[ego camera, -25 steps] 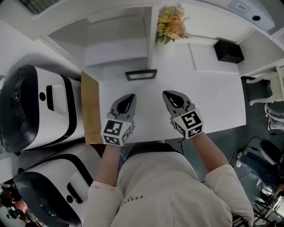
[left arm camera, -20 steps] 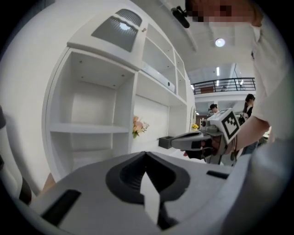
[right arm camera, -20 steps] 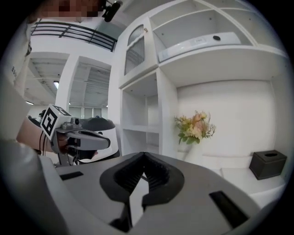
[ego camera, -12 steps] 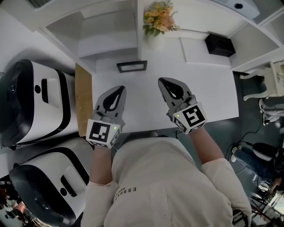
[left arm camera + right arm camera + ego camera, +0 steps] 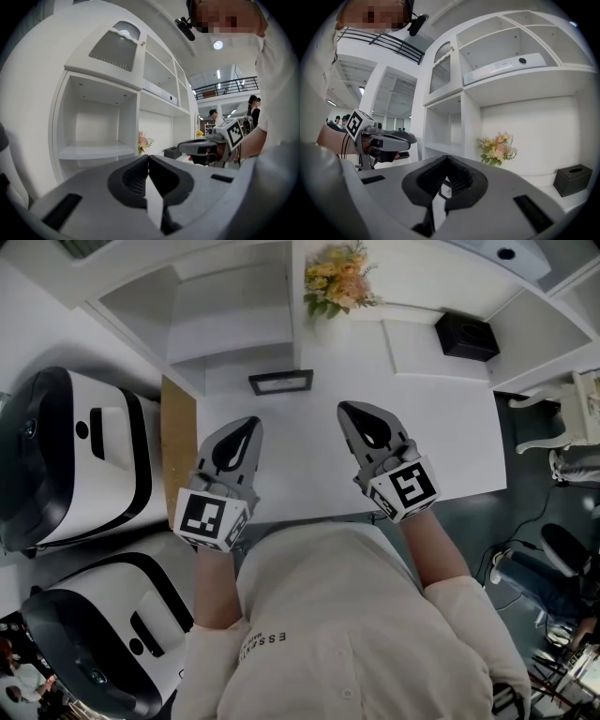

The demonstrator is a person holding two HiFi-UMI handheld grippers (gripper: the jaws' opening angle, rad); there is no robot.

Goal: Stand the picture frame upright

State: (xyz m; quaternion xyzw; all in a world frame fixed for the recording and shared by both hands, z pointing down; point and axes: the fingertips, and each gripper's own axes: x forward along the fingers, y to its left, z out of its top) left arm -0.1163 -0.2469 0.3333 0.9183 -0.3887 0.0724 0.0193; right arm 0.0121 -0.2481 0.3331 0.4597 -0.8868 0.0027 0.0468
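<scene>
A small dark picture frame (image 5: pixel 280 382) lies flat on the white tabletop (image 5: pixel 441 427), near the back wall of the shelf unit. A sliver of the picture frame (image 5: pixel 446 189) shows through the right gripper's closed jaws. My left gripper (image 5: pixel 251 423) hovers over the table nearer to me than the frame, jaws shut and empty. My right gripper (image 5: pixel 347 410) is held to its right, also shut with nothing in it. Each gripper shows in the other's view: the right gripper (image 5: pixel 187 146) and the left gripper (image 5: pixel 410 137).
A vase of flowers (image 5: pixel 335 285) stands at the back against a shelf divider. A black tissue box (image 5: pixel 466 336) sits back right. A brown board (image 5: pixel 177 451) lies along the table's left edge. Two large white-and-black machines (image 5: pixel 66 460) stand left.
The head view shifted, so the scene slid left and up. Both grippers stayed shut and drew slightly back toward me; the frame has not moved.
</scene>
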